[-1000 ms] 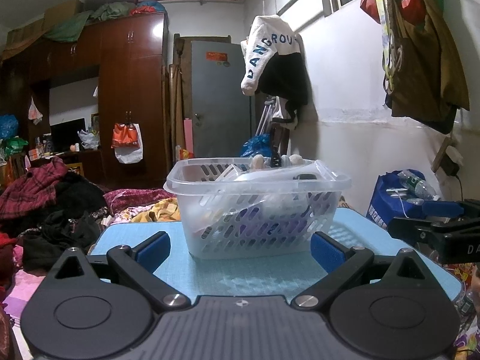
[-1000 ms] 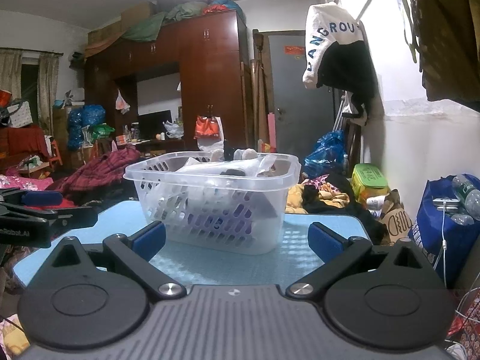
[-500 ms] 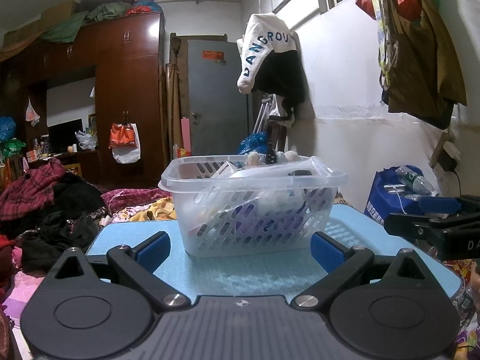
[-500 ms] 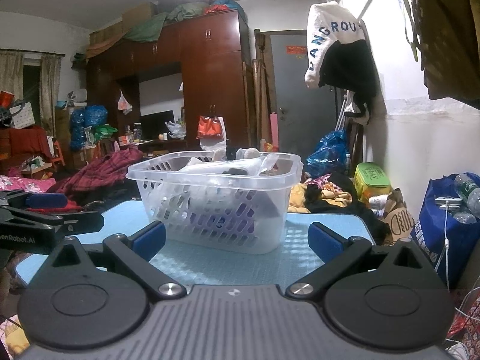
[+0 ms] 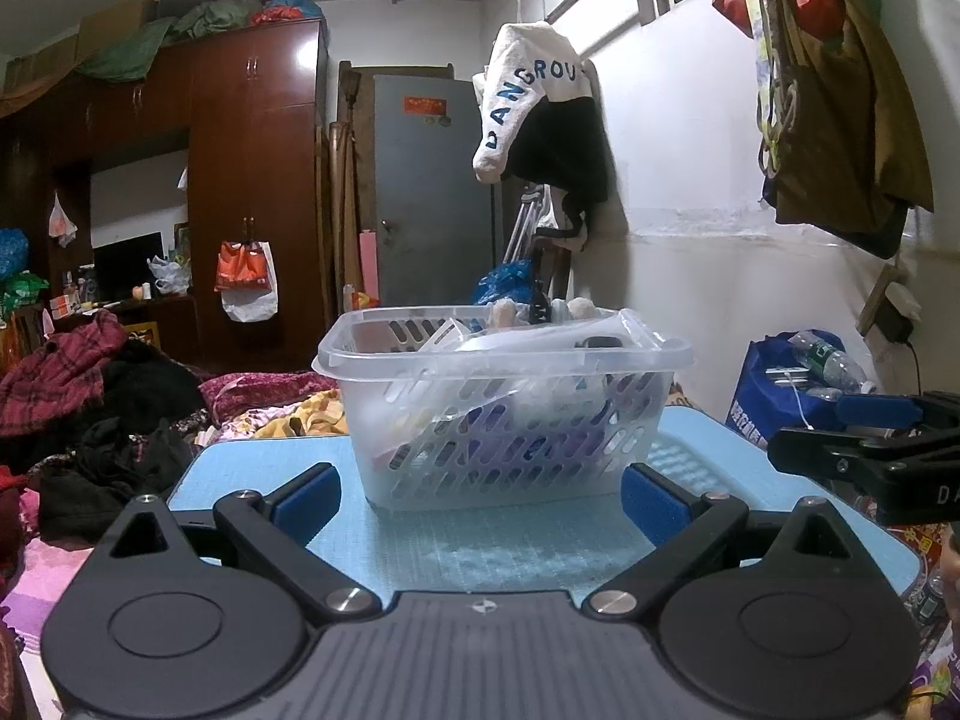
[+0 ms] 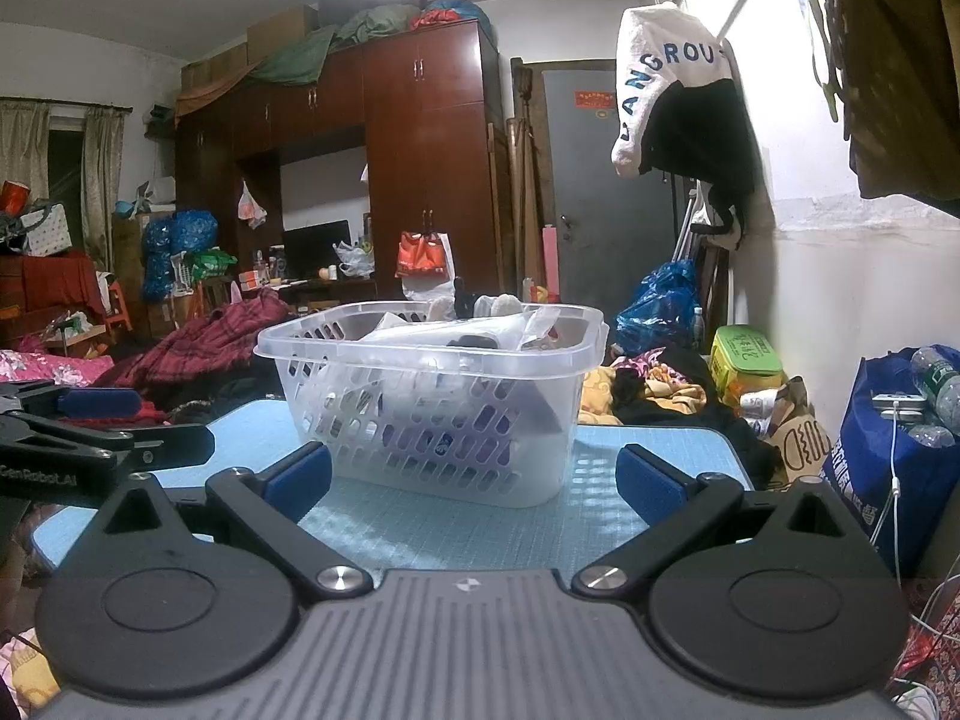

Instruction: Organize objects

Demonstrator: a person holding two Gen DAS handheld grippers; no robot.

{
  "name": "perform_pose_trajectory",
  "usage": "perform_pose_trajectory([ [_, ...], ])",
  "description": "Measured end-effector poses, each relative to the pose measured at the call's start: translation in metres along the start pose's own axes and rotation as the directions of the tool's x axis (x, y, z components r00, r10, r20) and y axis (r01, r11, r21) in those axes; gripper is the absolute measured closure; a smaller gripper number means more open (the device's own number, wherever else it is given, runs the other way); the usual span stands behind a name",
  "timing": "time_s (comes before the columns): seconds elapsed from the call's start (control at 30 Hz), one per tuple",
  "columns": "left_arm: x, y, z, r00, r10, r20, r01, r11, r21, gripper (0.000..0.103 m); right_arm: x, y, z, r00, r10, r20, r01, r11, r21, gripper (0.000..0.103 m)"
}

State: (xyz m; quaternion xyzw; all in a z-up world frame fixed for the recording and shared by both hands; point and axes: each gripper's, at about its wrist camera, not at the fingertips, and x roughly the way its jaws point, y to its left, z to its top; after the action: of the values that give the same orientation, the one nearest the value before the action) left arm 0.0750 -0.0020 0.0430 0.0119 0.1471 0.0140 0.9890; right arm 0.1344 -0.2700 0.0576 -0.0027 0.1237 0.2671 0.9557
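A clear plastic basket (image 5: pixel 504 414) (image 6: pixel 432 414) with slotted walls stands on the light blue table (image 5: pixel 528 540) (image 6: pixel 456 528). It holds several items, among them a plastic bag and pale rounded things at the back; most are hidden by the walls. My left gripper (image 5: pixel 480 495) is open, low over the table's near edge, with the basket just beyond its blue fingertips. My right gripper (image 6: pixel 474 480) is open too, facing the basket from the right side. Each gripper shows at the edge of the other's view, and neither holds anything.
Piles of clothes (image 5: pixel 90 396) lie on the left beyond the table. A blue bag with bottles (image 6: pixel 888 438) stands against the right wall, where a jacket (image 5: pixel 540 120) hangs. A dark wardrobe (image 6: pixel 420 168) and a grey door (image 5: pixel 432 198) are behind.
The left gripper has drawn back slightly, so the basket looks a little smaller and farther. The right view barely shifts. Both grippers stay open.
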Motion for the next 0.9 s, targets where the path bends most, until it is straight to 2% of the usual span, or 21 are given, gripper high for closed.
perform_pose_trajectory([
  [0.9, 0.0095, -0.0011, -0.0017, 1.000, -0.013, -0.009, 0.013, 1.000, 0.005, 0.002, 0.0010, 0.0007, -0.0002, 1.000, 0.001, -0.003, -0.001, 1.000, -0.003, 0.000],
])
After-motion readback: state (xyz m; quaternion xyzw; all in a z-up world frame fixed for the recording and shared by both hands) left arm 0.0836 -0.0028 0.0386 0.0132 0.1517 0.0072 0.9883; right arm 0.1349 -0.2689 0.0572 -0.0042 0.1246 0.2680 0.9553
